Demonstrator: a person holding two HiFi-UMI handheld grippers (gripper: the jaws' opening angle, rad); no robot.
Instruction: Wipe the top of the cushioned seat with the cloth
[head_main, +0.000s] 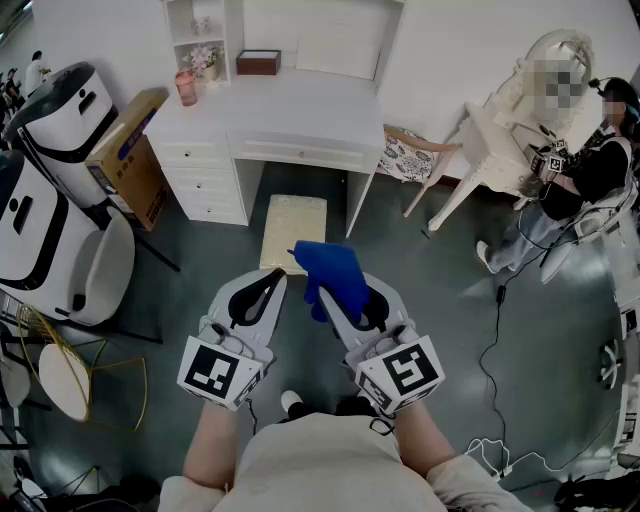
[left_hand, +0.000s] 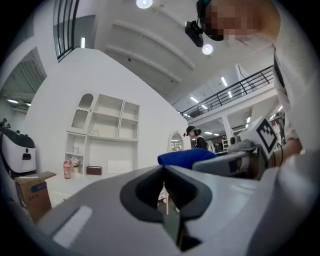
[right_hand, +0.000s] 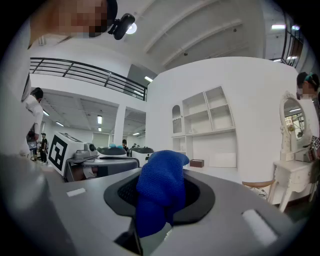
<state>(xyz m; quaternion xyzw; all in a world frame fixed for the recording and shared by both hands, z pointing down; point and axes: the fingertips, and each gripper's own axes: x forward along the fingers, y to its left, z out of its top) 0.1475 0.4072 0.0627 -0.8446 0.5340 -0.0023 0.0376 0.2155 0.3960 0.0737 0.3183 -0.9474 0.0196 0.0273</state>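
Blue cloth (head_main: 330, 270) (right_hand: 160, 192): bunched and clamped between the fingers of the right gripper (head_main: 335, 300) (right_hand: 145, 225). A fold stands up above the fingertips and the rest hangs down between them.

Left gripper (head_main: 268, 285) (left_hand: 165, 200): fingers together with nothing between them. It is held just beside the right gripper, and the two are roughly parallel and pointing forward.

Cushioned seat (head_main: 293, 230): a cream, rectangular stool on the grey floor (head_main: 420, 300). It is just ahead of both grippers, with its far end tucked into the knee gap of the white counter (head_main: 290, 110). In the head view the cloth overlaps the seat's near right corner. We cannot tell whether they touch. The seat top is bare.

On the counter we note a pink cup (head_main: 186, 87), a small bunch of flowers (head_main: 203, 58) in the shelf unit behind it, and a dark brown box (head_main: 258, 62). The drawers (head_main: 205, 175) are on the counter's left side.

To the left, a cardboard box (head_main: 135, 160) leans against the drawers. Beyond it stand two white machines with black panels (head_main: 55, 110), and nearer to us is a gold wire-frame chair (head_main: 70, 370).

To the right, a wooden chair with a patterned cushion (head_main: 410, 155) stands beside the counter leg. Next to it are white ornate furniture (head_main: 495, 140) and a person in dark clothing (head_main: 585, 175). A black cable (head_main: 495, 340) trails across the floor.

Between the grippers and the seat we see only open floor.
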